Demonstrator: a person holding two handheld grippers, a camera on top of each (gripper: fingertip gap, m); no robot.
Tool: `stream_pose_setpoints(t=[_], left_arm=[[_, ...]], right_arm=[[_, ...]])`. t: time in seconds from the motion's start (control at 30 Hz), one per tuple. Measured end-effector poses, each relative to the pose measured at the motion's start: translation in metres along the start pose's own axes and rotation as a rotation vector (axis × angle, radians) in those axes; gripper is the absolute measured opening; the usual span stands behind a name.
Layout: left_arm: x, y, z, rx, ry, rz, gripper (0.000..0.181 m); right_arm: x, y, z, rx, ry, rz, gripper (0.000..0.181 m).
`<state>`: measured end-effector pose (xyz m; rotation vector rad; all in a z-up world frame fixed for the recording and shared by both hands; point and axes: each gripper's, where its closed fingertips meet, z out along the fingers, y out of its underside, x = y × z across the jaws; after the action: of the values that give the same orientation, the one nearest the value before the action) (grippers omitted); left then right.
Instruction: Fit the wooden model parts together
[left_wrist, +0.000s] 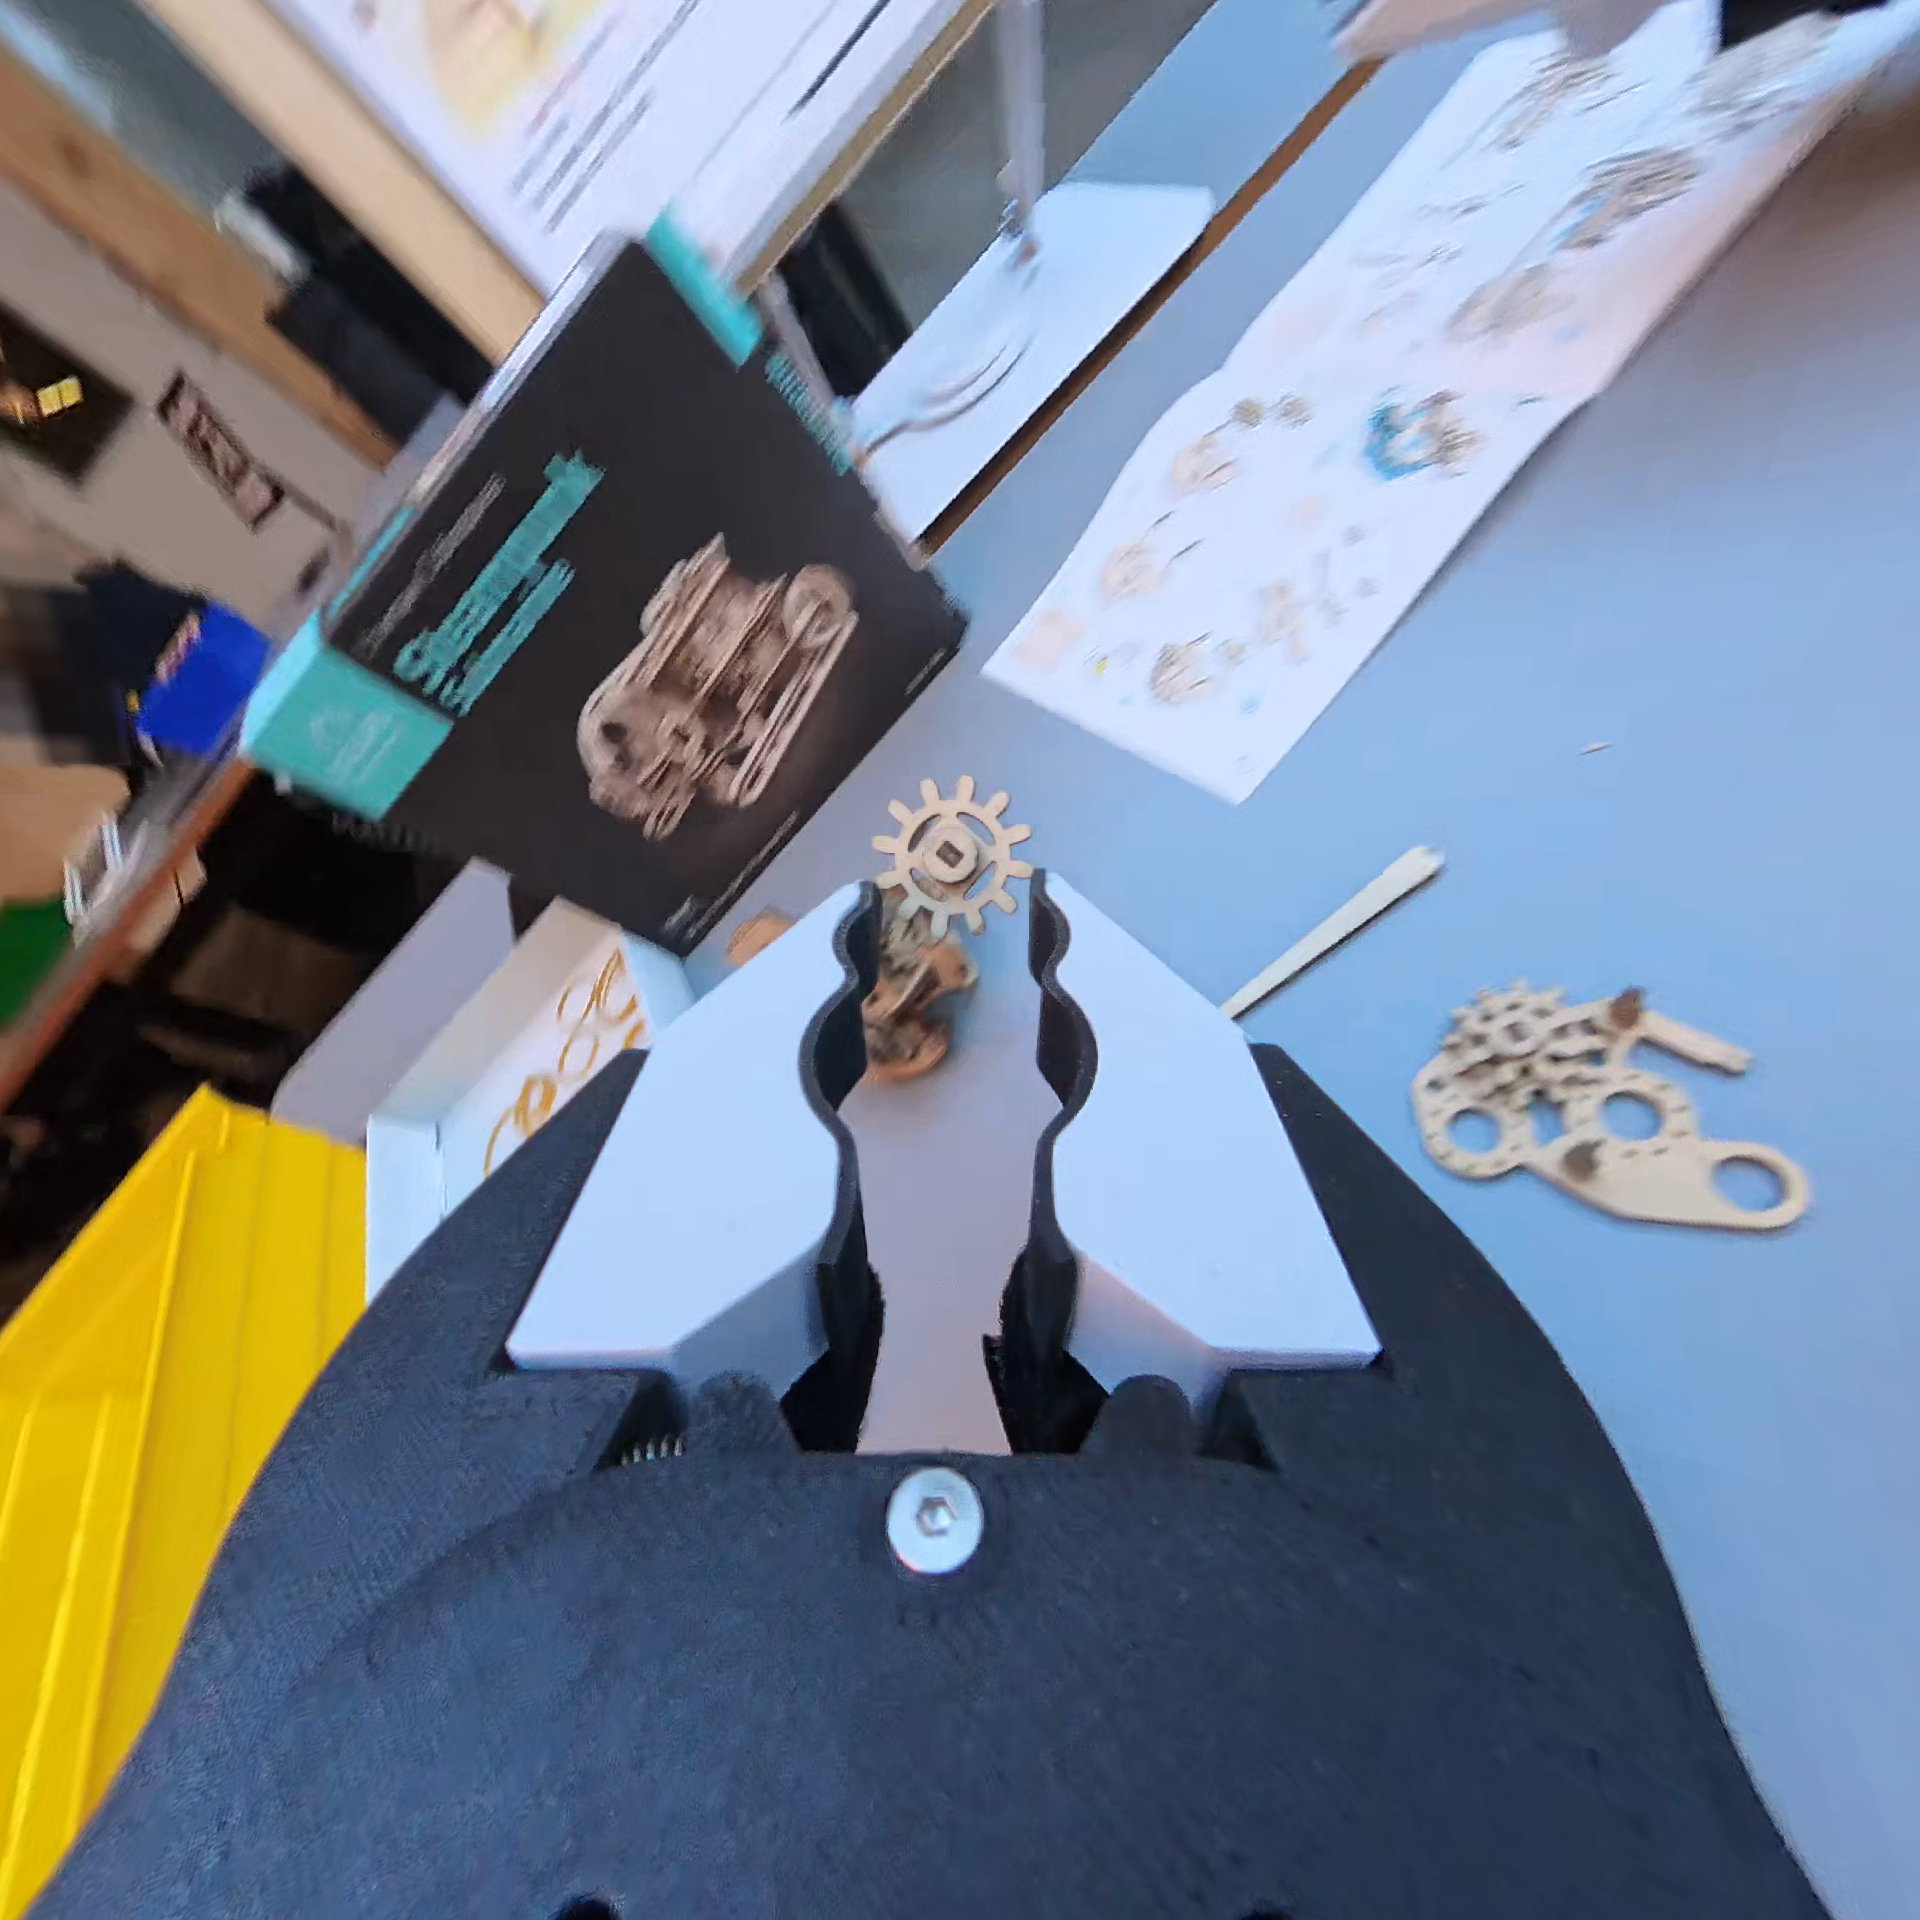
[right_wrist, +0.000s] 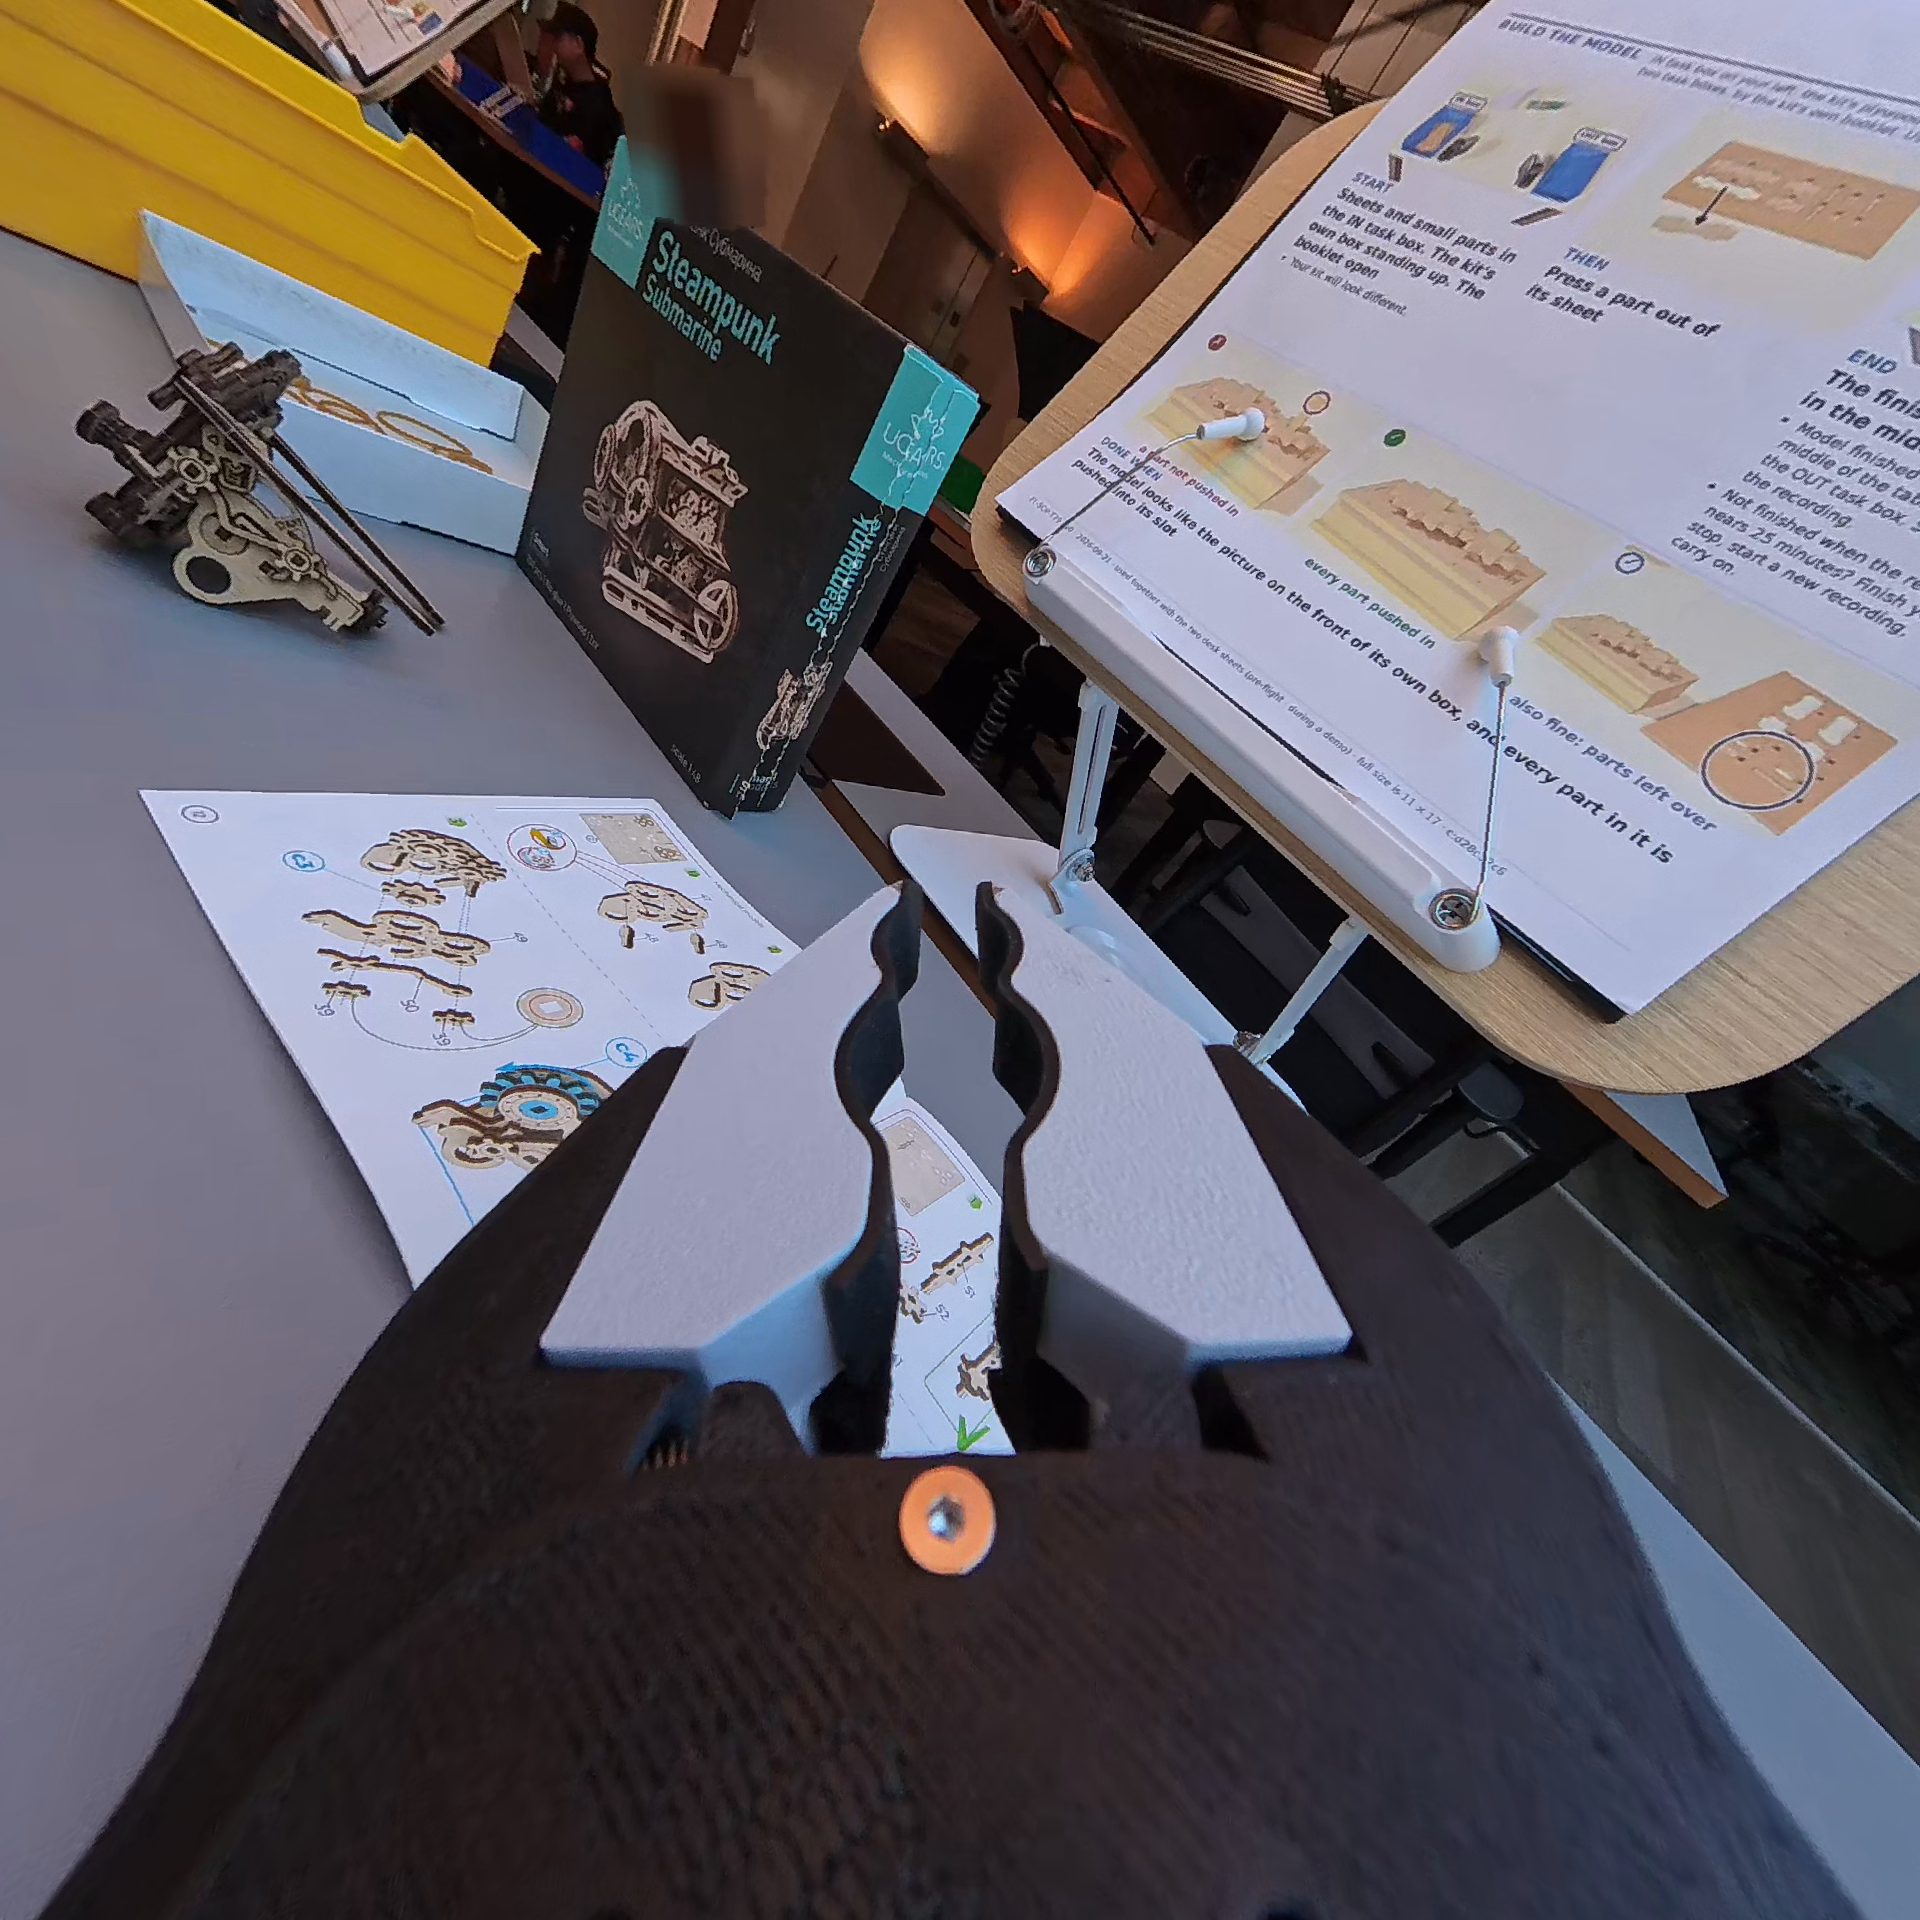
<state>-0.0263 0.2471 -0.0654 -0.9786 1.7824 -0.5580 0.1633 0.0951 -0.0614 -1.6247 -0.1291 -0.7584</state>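
My left gripper (left_wrist: 953, 888) is shut on a small wooden gear (left_wrist: 951, 854), pinched by its teeth between the white fingertips and held above the grey table (left_wrist: 1610, 1558). Just behind and below the gear, a wooden sub-assembly (left_wrist: 914, 1003) stands on the table; it also shows in the right wrist view (right_wrist: 223, 499), with two thin rods leaning on it. A flat wooden plate with gears (left_wrist: 1590, 1127) lies to the right. A wooden stick (left_wrist: 1335, 930) lies near it. My right gripper (right_wrist: 948, 896) is empty, with a narrow gap between its jaws, above the instruction booklet (right_wrist: 436, 956).
The black kit box (left_wrist: 644, 623) (right_wrist: 727, 499) stands upright behind the gear. A white tray (left_wrist: 400, 1195) (right_wrist: 343, 416) and a yellow bin (left_wrist: 156, 1455) (right_wrist: 239, 156) are on the left. The booklet (left_wrist: 1351, 468) lies open. A tilted document stand (right_wrist: 1455, 540) overhangs the table's right edge. One gripper's finger ends stand about 25 cm off the other's. The wooden stick (left_wrist: 1335, 930) is about 10 cm from my left fingertips and 20 cm from my right.
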Motion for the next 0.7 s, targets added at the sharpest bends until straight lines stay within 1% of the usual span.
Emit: stream_pose_setpoints(t=[0.07,0.13,0.23,0.4,0.57,0.63,0.7], left_arm=[[0.022,-0.012,0.006,0.041,0.014,0.059,0.027],[0.042,-0.022,0.011,0.086,0.042,0.08,0.027],[0.058,-0.028,0.016,0.118,0.042,0.128,0.027],[0.067,-0.029,0.02,0.125,0.006,0.223,0.027],[0.066,-0.023,0.023,0.103,0.02,0.201,0.027],[0.064,-0.021,0.024,0.097,0.026,0.18,0.027],[0.06,-0.018,0.024,0.087,0.026,0.165,0.027]], right_arm=[[0.0,0.0,0.0,-0.002,0.002,0.001,0.009],[0.001,0.001,0.0,-0.004,0.005,0.004,0.009],[0.002,0.001,0.0,-0.006,0.01,0.006,0.009],[0.0,0.002,0.001,-0.01,0.001,0.007,0.009],[-0.002,0.002,0.001,-0.005,-0.014,0.013,0.009],[0.0,-0.001,0.0,0.013,-0.021,0.05,0.009],[0.004,-0.018,-0.004,0.07,-0.046,0.151,0.012]])
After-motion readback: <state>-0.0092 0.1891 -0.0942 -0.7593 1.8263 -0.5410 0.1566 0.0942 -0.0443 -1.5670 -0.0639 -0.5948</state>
